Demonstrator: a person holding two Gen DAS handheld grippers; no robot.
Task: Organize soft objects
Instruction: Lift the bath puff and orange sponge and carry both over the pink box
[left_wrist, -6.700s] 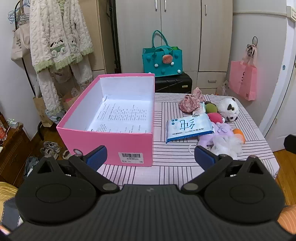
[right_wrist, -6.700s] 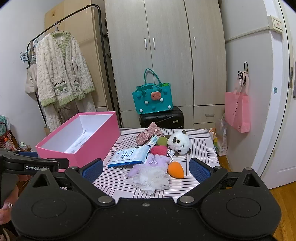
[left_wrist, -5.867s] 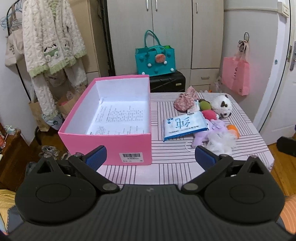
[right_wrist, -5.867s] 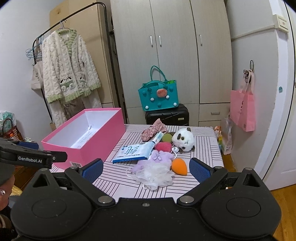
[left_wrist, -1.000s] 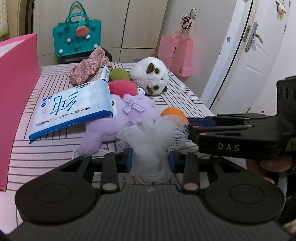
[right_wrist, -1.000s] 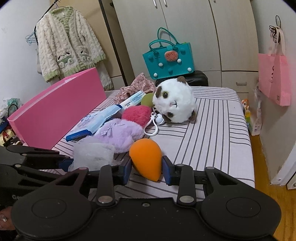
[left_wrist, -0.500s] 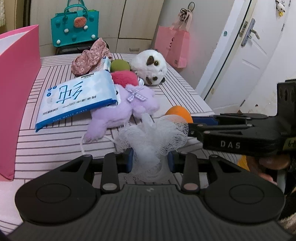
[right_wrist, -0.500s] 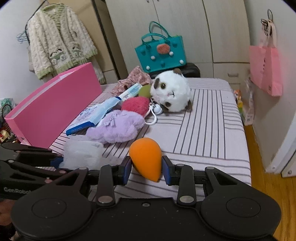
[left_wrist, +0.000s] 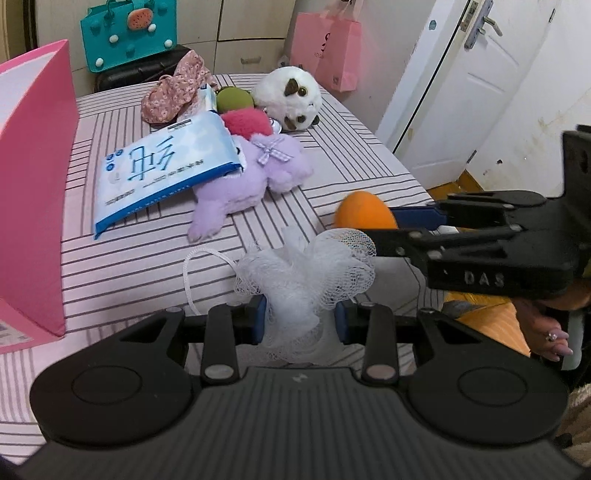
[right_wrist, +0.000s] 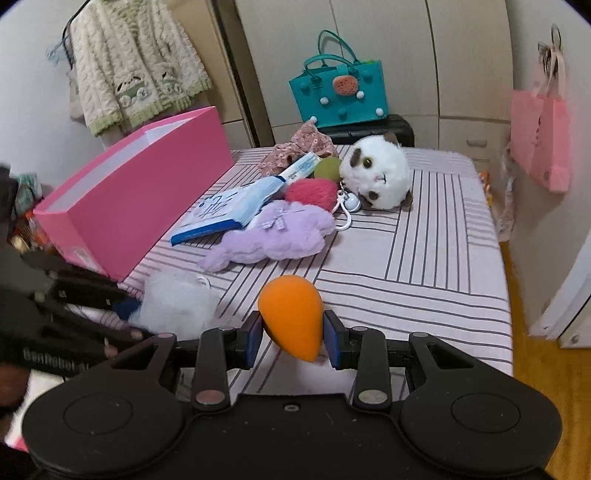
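Carry step judged in hand: white mesh bath puff (left_wrist: 306, 273) is pinched in the left gripper (left_wrist: 299, 319), jaws nearly closed on it; orange sponge (right_wrist: 290, 317) is clamped in the right gripper (right_wrist: 293, 339), both above the striped desk (right_wrist: 424, 258). Next, transfer into the pink box (right_wrist: 129, 206) is called for. Puff looks crumpled, cord loop dangling.

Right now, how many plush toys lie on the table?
2: the purple plush beside the tissue pack, the white panda plush farther back. Others may hide beneath.

bath puff (left_wrist: 306, 273): white mesh | sponge (right_wrist: 291, 314): matt foam | box (right_wrist: 129, 199): smooth card
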